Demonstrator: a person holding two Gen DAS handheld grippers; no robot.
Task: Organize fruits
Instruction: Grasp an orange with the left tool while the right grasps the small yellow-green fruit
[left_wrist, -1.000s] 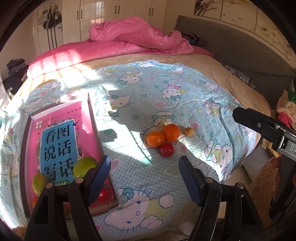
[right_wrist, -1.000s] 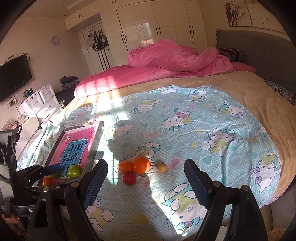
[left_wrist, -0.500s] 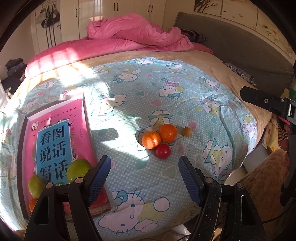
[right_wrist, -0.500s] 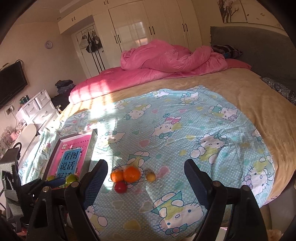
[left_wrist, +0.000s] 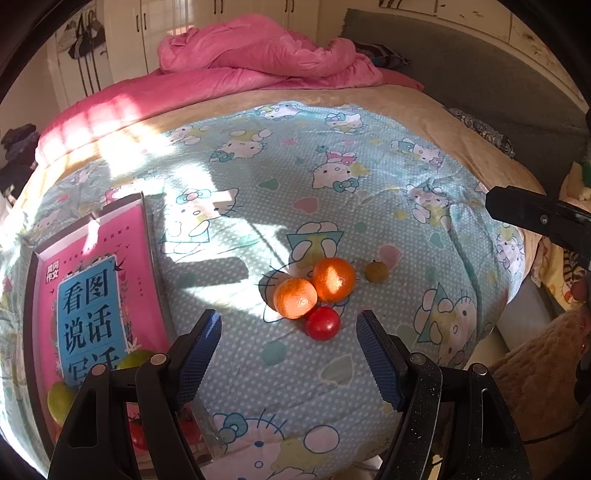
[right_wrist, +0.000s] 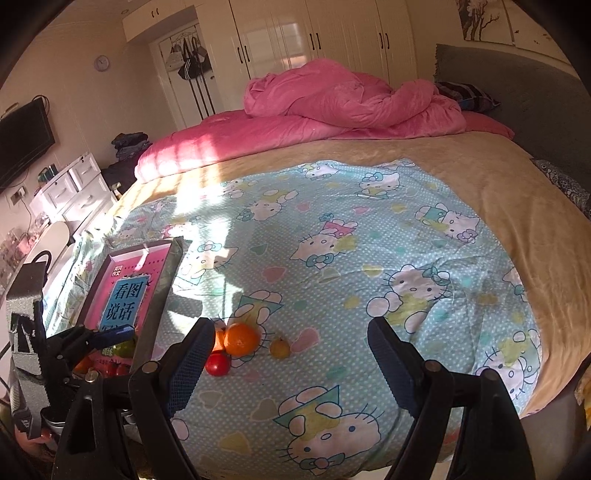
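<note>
Fruit still lay loose near the bed's (left_wrist: 424, 110) foot edge: two round oranges (left_wrist: 314, 288), a small red tomato (left_wrist: 322, 323), beside the pink-lined tray (left_wrist: 147, 236). My left hand-held gripper (left_wrist: 288, 354) and right hand-held gripper (right_wrist: 288, 362) both hung spread and empty; I judged the tomato next, needing a lowering and gentle pinch.

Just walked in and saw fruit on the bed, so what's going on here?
A person holds a gripper in each hand, sorting fruit. Both the left gripper and right gripper are open and empty. Two oranges, a red tomato and a small yellowish fruit lie loose on the blanket. The pink tray already holds green fruit.
</note>
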